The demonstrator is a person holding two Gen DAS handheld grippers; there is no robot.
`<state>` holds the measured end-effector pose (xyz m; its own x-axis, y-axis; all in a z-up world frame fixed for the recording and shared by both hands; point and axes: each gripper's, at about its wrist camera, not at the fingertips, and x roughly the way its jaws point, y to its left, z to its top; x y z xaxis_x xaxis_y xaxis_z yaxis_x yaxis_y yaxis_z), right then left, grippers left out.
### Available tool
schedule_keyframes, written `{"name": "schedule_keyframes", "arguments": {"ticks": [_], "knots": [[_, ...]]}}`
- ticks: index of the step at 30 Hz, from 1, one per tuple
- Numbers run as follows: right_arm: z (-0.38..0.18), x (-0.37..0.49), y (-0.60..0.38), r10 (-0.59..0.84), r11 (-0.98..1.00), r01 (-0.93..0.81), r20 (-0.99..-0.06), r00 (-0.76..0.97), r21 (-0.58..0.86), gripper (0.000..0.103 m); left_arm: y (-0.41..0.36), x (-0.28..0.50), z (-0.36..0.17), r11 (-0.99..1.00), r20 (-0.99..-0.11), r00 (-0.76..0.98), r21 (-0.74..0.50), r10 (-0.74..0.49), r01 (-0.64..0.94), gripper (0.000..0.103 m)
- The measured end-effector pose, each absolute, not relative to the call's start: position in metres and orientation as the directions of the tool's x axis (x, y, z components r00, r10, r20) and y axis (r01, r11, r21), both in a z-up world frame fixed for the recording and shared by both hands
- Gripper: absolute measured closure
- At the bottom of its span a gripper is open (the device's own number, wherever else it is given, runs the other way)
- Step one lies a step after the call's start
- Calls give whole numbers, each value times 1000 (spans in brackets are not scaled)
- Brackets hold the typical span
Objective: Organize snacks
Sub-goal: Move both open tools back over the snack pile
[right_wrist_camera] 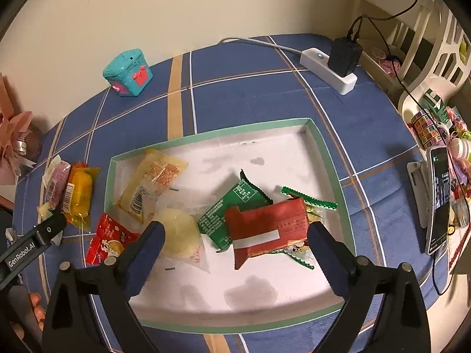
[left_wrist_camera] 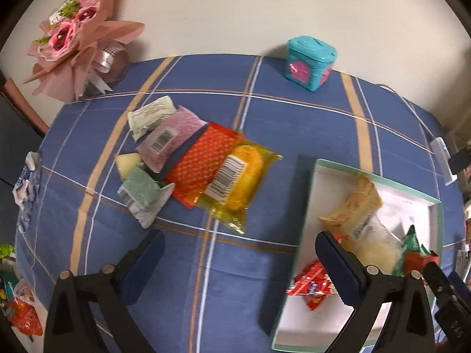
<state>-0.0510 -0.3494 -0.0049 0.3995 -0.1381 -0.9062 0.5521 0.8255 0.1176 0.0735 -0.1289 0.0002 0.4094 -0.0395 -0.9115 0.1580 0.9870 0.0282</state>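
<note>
A white tray with a green rim lies on the blue checked cloth; it also shows in the left wrist view. In it lie a red packet, a green packet, a yellow packet, a pale round snack and a small red packet over the left rim. A pile of loose snacks lies left of the tray: a yellow cake packet, an orange-red packet, a pink packet and green ones. My left gripper is open and empty, above the cloth in front of the pile. My right gripper is open and empty over the tray.
A teal box stands at the table's far edge. A pink bouquet stands at the far left. A white power strip with a black charger lies at the far right. A phone on a stand and clutter sit at the right edge.
</note>
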Motion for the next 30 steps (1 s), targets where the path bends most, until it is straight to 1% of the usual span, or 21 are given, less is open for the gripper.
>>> {"name": "schedule_keyframes", "arguments": {"ticks": [1, 2, 11, 14, 18, 22, 27, 30], "knots": [[-5, -51, -349, -140, 826, 551, -906, 401, 116, 1, -127, 73, 0, 987, -911, 412, 32, -35, 155, 0], [-4, -50, -347, -142, 827, 550, -904, 403, 115, 0, -126, 73, 0, 988, -909, 415, 38, -29, 151, 0], [0, -44, -337, -147, 831, 545, -901, 408, 112, 0, -119, 72, 6, 986, -900, 435, 55, -18, 155, 0], [1, -42, -334, -147, 830, 547, -901, 409, 113, 0, -113, 71, 9, 989, -897, 442, 43, -23, 139, 0], [1, -35, -321, -121, 847, 517, -901, 417, 126, 0, -101, 74, 13, 993, -891, 451, 7, -49, 120, 0], [2, -26, -303, -110, 871, 477, -902, 418, 115, 0, -92, 75, 16, 994, -880, 474, 20, -32, 103, 0], [2, -13, -276, -82, 898, 424, -899, 429, 121, 0, -73, 78, 21, 998, -866, 499, 6, -30, 69, 0], [2, -5, -259, -77, 915, 389, -897, 436, 111, 0, -60, 82, 24, 999, -857, 515, 19, -3, 37, 0]]}}
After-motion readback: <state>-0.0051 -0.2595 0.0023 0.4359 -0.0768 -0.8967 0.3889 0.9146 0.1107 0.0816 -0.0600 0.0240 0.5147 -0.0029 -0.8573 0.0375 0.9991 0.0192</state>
